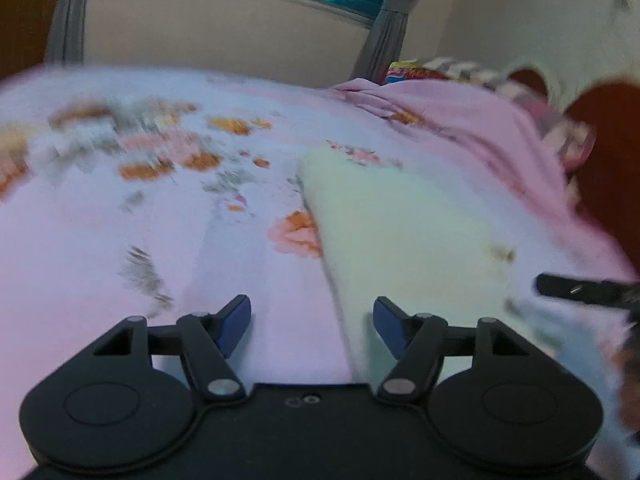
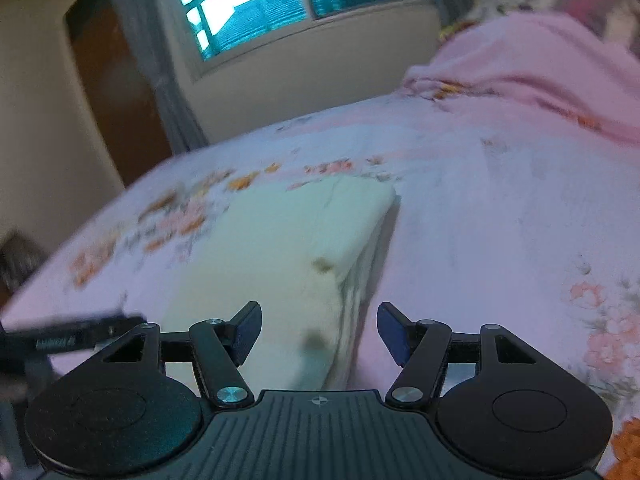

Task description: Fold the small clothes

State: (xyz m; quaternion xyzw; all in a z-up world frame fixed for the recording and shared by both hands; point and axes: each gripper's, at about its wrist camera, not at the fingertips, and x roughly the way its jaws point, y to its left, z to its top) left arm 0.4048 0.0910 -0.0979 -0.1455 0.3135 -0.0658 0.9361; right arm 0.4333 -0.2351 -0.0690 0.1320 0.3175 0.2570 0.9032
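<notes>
A pale cream folded garment (image 1: 404,232) lies flat on the pink floral bedsheet (image 1: 120,240). In the left wrist view my left gripper (image 1: 312,322) hovers open over the garment's near left edge, with nothing between its blue pads. The right wrist view shows the same folded garment (image 2: 288,248) with stacked layers along its right side. My right gripper (image 2: 320,330) stands open above the garment's near right corner, its pads apart and clear of the cloth. A dark part of the right gripper (image 1: 580,288) shows at the right edge of the left view.
A bunched pink blanket (image 1: 460,120) and patterned pillows (image 1: 552,116) lie at the far right of the bed. A beige wall with a window (image 2: 248,4) and grey curtains stands beyond the bed. A brown door (image 2: 116,92) is at the left.
</notes>
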